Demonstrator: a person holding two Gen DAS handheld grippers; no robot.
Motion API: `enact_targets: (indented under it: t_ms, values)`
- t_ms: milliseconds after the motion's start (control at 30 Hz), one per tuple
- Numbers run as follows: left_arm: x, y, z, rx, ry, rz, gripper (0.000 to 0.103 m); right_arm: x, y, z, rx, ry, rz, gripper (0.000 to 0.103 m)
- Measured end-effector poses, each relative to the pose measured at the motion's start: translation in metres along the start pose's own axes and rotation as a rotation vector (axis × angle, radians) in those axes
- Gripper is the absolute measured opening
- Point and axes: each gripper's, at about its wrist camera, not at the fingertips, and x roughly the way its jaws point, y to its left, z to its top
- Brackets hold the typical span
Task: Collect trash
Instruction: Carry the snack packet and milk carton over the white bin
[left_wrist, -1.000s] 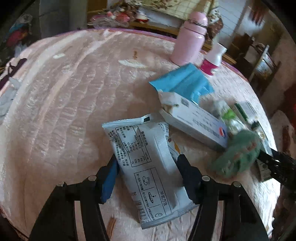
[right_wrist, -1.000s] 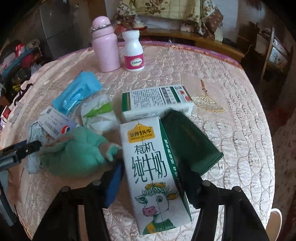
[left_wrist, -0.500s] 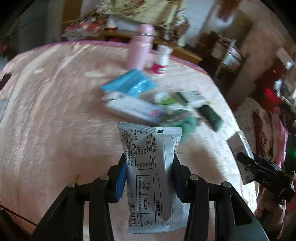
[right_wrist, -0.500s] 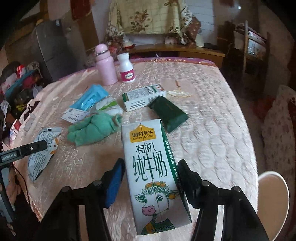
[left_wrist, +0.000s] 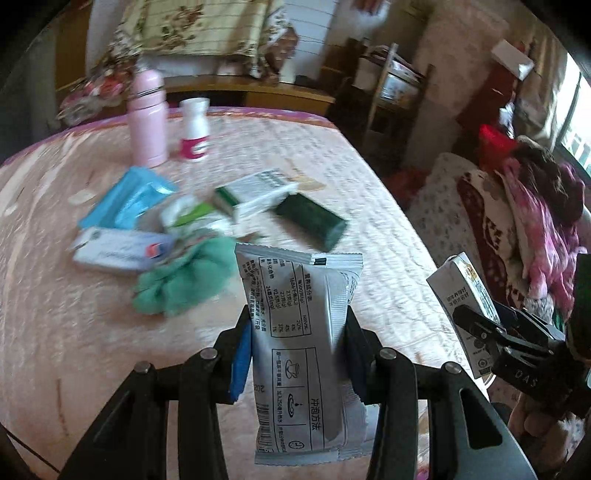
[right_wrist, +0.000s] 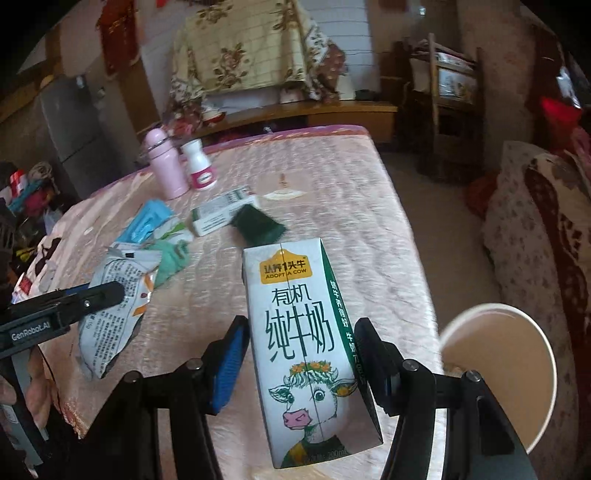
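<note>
My left gripper (left_wrist: 297, 325) is shut on a grey printed snack packet (left_wrist: 301, 339) and holds it above the near edge of the pink table (left_wrist: 55, 332). The packet also shows in the right wrist view (right_wrist: 114, 295). My right gripper (right_wrist: 301, 339) is shut on a white milk carton with a cow picture (right_wrist: 306, 343), held off the table's right side; the carton shows in the left wrist view (left_wrist: 465, 299). A white bin (right_wrist: 498, 369) stands low at the right, beside the table edge.
On the table lie a green cloth (left_wrist: 184, 280), a white box (left_wrist: 118, 251), a blue pack (left_wrist: 125, 199), a green-white carton (left_wrist: 255, 195), a dark green pouch (left_wrist: 314, 218), a pink flask (left_wrist: 147, 118) and a white bottle (left_wrist: 194, 129). A sofa (right_wrist: 535, 236) stands right.
Both grippers have lifted their items off the table and drawn back toward the right. The bin has come into the right wrist view.
</note>
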Motion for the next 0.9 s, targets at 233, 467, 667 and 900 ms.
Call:
enact_targets:
  t_ms: [233,467,667,900]
  values:
    - [0.024,-0.056,0.009,0.096,0.011,-0.039,0.046,-0.017,-0.044,-0.011,0.077,-0.008,-0.068,0.062]
    - [0.044,-0.102,0.015,0.166,0.018,-0.083,0.046,-0.031,-0.091,-0.024,0.169,-0.013,-0.130,0.062]
    - [0.058,-0.138,0.016,0.210,0.035,-0.131,0.046,-0.041,-0.123,-0.036,0.227,-0.014,-0.188,0.062]
    - [0.077,-0.170,0.014,0.228,0.069,-0.196,0.046,-0.049,-0.152,-0.048,0.275,0.004,-0.240,0.062]
